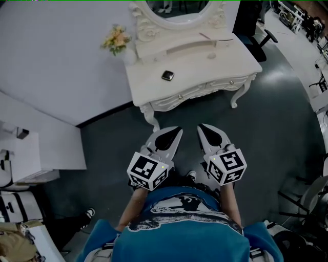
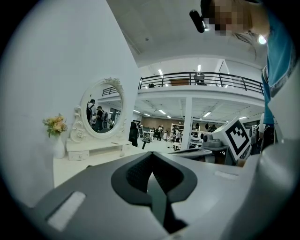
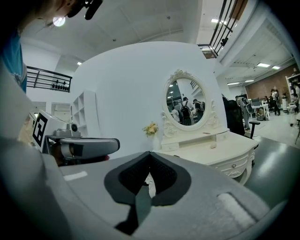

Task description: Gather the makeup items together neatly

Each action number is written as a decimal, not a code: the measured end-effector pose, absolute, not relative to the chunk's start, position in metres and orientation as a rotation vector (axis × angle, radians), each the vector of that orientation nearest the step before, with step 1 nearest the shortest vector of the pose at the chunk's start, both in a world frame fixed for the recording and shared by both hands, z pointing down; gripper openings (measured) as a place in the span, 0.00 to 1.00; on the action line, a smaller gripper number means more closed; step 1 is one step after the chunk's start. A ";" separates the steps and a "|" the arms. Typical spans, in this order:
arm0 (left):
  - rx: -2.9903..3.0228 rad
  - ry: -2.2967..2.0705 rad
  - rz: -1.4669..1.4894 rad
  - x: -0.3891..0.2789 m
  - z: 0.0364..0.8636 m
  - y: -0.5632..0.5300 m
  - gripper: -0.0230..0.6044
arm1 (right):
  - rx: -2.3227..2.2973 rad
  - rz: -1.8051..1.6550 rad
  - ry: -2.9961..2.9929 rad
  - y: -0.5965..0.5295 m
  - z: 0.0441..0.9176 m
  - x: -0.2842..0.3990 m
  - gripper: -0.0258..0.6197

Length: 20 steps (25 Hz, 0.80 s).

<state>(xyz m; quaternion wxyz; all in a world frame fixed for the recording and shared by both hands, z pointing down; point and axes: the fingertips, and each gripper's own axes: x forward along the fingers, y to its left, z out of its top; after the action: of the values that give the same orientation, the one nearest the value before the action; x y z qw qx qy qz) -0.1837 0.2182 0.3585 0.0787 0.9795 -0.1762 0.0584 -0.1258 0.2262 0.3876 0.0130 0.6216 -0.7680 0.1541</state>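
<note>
A white dressing table (image 1: 200,77) with an oval mirror (image 1: 177,9) stands ahead of me. On its top lie a small dark square compact (image 1: 167,75) and a small pale round item (image 1: 211,55). A thin pink stick (image 1: 206,36) rests on the raised shelf under the mirror. My left gripper (image 1: 178,130) and right gripper (image 1: 201,126) hang side by side over the dark floor, short of the table's front edge. Both are shut and hold nothing. The left gripper (image 2: 151,154) points toward the table (image 2: 93,157); the right gripper (image 3: 150,153) faces the table (image 3: 225,150) too.
A vase of flowers (image 1: 117,40) stands at the table's back left corner. A black office chair (image 1: 262,42) is to the right of the table. White cabinets (image 1: 31,153) line the left wall. Curved table legs (image 1: 150,118) stand close to my grippers.
</note>
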 end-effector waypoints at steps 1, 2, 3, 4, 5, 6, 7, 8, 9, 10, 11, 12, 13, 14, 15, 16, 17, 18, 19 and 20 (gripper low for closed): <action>2.934 -0.523 0.177 -0.180 0.359 0.220 0.06 | 1.938 0.484 -2.392 0.228 0.388 -0.122 0.04; 2.935 -0.519 0.179 -0.176 0.359 0.222 0.06 | 1.938 0.487 -2.391 0.229 0.389 -0.118 0.04; 2.936 -0.515 0.181 -0.172 0.359 0.224 0.06 | 1.938 0.489 -2.389 0.231 0.390 -0.114 0.04; 2.936 -0.513 0.181 -0.168 0.360 0.226 0.06 | 1.937 0.489 -2.386 0.233 0.392 -0.111 0.04; 2.935 -0.513 0.180 -0.164 0.361 0.228 0.06 | 1.933 0.489 -2.385 0.235 0.393 -0.108 0.04; 2.934 -0.514 0.178 -0.161 0.361 0.230 0.06 | 1.929 0.488 -2.385 0.237 0.393 -0.105 0.04; 2.932 -0.516 0.176 -0.158 0.361 0.232 0.06 | 1.924 0.488 -2.385 0.240 0.394 -0.102 0.04; 2.929 -0.517 0.174 -0.155 0.362 0.234 0.06 | 1.920 0.489 -2.385 0.243 0.395 -0.100 0.04; 2.926 -0.518 0.174 -0.152 0.363 0.237 0.06 | 1.916 0.491 -2.383 0.246 0.396 -0.097 0.05; 2.924 -0.517 0.175 -0.149 0.365 0.240 0.06 | 1.913 0.494 -2.381 0.249 0.398 -0.095 0.05; 2.922 -0.515 0.179 -0.146 0.368 0.243 0.06 | 1.911 0.497 -2.378 0.252 0.401 -0.092 0.05; 2.921 -0.511 0.184 -0.143 0.371 0.246 0.06 | 1.910 0.499 -2.374 0.255 0.405 -0.090 0.04; 2.920 -0.506 0.191 -0.140 0.374 0.250 0.06 | 1.909 0.502 -2.370 0.258 0.408 -0.088 0.05; 2.919 -0.499 0.198 -0.137 0.376 0.254 0.06 | 1.910 0.505 -2.366 0.261 0.410 -0.085 0.05; 2.918 -0.492 0.205 -0.134 0.378 0.257 0.06 | 1.911 0.509 -2.364 0.264 0.412 -0.083 0.05; 2.918 -0.486 0.211 -0.132 0.379 0.260 0.06 | 1.913 0.513 -2.363 0.266 0.413 -0.081 0.05; 2.918 -0.482 0.216 -0.129 0.379 0.262 0.06 | 1.913 0.516 -2.363 0.268 0.413 -0.080 0.04; 2.920 -0.479 0.220 -0.127 0.379 0.263 0.06 | 1.914 0.517 -2.364 0.269 0.414 -0.078 0.05; 2.922 -0.478 0.223 -0.125 0.378 0.263 0.06 | 1.916 0.517 -2.365 0.269 0.414 -0.076 0.05; 2.923 -0.477 0.226 -0.123 0.378 0.263 0.06 | 1.919 0.518 -2.366 0.269 0.414 -0.074 0.05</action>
<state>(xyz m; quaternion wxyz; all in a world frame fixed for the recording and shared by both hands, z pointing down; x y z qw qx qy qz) -0.1228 0.2626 0.3780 0.0854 0.9805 -0.1601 0.0756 -0.0738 0.2693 0.4139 0.0259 0.6209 -0.7653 0.1675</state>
